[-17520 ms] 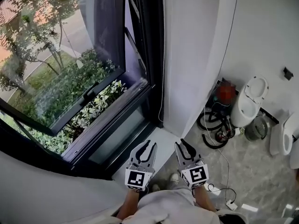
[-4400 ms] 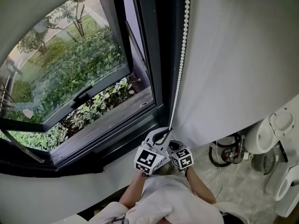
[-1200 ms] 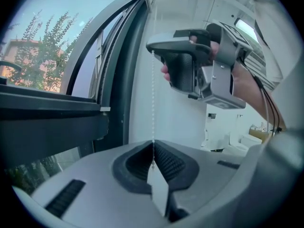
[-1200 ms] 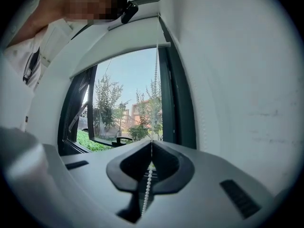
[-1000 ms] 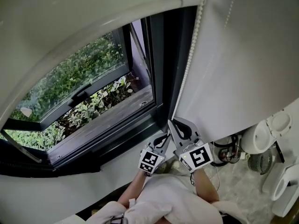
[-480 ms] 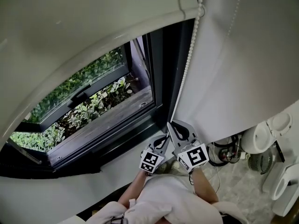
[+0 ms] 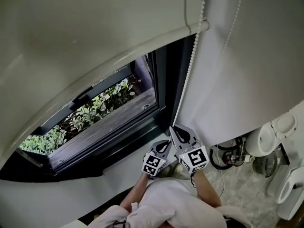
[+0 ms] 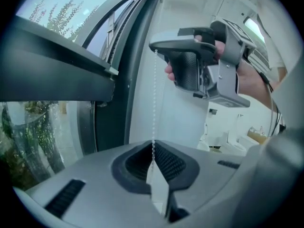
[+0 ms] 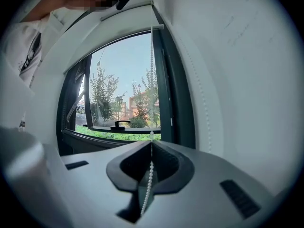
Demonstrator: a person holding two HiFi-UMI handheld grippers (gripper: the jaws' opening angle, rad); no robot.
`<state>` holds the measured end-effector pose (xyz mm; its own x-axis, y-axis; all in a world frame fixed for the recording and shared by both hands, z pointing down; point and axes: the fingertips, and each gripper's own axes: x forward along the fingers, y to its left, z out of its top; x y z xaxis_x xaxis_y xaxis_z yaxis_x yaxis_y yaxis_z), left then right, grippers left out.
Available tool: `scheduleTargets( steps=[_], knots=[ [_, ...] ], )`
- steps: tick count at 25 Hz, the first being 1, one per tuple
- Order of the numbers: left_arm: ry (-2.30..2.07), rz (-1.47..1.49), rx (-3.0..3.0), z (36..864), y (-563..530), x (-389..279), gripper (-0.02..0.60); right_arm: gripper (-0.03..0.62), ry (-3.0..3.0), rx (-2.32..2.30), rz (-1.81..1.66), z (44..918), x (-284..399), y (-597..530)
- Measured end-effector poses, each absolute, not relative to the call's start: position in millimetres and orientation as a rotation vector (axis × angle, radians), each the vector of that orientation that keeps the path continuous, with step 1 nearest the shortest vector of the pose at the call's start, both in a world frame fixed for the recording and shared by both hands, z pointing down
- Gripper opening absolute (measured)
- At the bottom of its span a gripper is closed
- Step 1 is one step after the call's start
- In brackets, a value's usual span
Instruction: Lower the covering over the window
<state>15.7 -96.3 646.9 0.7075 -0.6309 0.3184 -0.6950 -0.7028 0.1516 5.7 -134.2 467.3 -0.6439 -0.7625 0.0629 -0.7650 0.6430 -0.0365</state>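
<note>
Left hand-held gripper: clenched on the bead chain, which runs into the closed jaws and is pinched between the ribbed pads.
Right hand-held gripper: also clenched on the chain, with beads trailing down through its closed jaws. It sits higher on the same strand, just above the left one.
Chain: it looks taut from the two grips up along the dark window frame to the top of the blind. A second strand hangs loose against the wall to the right.
Blind: the pale sheet covers the upper part of the window. Its lower edge is well above the sill, so the glass and the greenery outside are uncovered below it.
Step in hand: from where I stand, this is a two-handed pull down on the near strand, with a good stretch of the drop left to go.
Doing it well: I'd pull in line with the chain and close to the frame, not out into the room, so the beads don't jump the clutch.
Re-gripping: I'd free only one hand-held gripper at a time and clamp it higher on the same strand before the other lets go.
Watch for: grabbing the loose strand by mistake, which would probably raise the blind. I'd also ease off as the lower edge nears the sill.
</note>
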Motion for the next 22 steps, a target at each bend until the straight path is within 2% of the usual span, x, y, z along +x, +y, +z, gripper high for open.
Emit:
scheduleTargets(
  steps=[4, 8, 22],
  knots=[
    [-1.061, 0.338, 2.64, 635.3, -94.8, 8.7, 0.023, -0.003, -2.818, 1.317, 0.103, 466.2, 6.5, -136.0],
    [-1.061, 0.293, 2.671, 602.3, -93.2, 0.7, 0.078, -0.003, -2.81, 1.333, 0.114, 468.1, 9.5, -137.5],
    [-1.151, 0.046, 2.929, 399.0, -107.8, -13.6, 0.08, -0.003, -2.804, 1.353, 0.112, 469.0, 13.4, -133.6]
  ],
)
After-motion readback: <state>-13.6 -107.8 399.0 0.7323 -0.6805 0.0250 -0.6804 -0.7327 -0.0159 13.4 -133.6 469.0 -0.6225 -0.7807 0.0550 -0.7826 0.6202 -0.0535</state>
